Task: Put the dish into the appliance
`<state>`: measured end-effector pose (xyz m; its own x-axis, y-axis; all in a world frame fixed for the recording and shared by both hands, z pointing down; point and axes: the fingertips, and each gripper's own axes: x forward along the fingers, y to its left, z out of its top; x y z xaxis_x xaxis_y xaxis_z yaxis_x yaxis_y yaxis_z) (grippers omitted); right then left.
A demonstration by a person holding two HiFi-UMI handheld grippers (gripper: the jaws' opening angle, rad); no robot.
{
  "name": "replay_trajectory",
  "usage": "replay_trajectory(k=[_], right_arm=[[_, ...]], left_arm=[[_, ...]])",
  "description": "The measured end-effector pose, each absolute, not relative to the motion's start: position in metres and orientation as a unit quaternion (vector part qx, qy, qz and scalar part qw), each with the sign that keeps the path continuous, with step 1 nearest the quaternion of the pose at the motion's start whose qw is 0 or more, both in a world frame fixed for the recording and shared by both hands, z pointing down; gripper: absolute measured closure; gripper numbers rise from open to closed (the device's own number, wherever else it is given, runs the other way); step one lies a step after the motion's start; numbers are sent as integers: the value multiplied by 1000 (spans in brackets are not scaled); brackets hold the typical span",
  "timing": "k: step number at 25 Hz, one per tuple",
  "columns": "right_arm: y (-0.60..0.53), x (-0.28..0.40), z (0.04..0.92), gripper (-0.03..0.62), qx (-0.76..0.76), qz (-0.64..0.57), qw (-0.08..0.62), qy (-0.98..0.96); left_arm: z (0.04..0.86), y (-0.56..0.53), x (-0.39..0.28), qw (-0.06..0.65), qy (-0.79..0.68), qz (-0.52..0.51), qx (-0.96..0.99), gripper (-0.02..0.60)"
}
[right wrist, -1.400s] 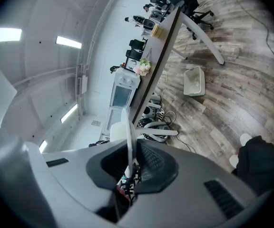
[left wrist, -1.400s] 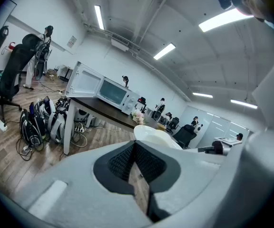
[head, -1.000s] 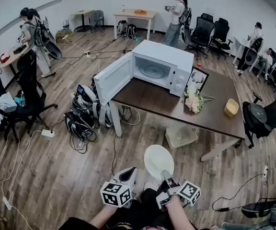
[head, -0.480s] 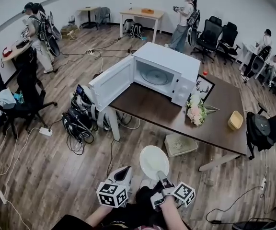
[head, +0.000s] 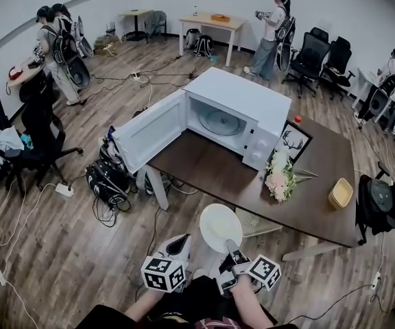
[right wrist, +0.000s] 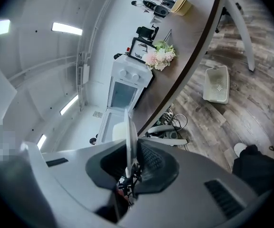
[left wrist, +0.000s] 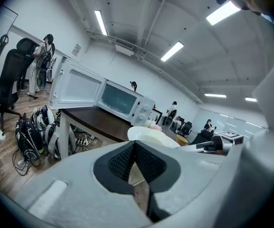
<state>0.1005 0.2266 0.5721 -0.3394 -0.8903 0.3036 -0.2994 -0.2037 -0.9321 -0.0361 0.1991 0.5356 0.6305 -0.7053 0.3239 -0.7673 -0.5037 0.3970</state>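
- Right gripper is clamped nearly closed on the near rim of the plate, so pickup looks done.
- Left gripper sits just beside it, jaws together, holding nothing.
- Microwave is well ahead of both, door wide open.
- Left to do: carry the plate over and slide it in.

Dish: plain white. Microwave: white all over. Table: dark brown. Floor: grey-brown wood planks. Left gripper and right gripper: light grey bodies, black textured pads, cubes in black-and-white square markers. Flowers: pink and white. Small basket: yellow. Perforated basket: white. Picture frame: black. Office chairs: black.
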Motion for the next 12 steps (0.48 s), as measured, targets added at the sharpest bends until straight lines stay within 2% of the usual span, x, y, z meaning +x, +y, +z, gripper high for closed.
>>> replay_trajectory(k=[12], right_arm=[[177, 141, 578, 549, -504, -589, 246, 582]], left_arm=[[541, 140, 7, 260, -444, 55, 856, 572]])
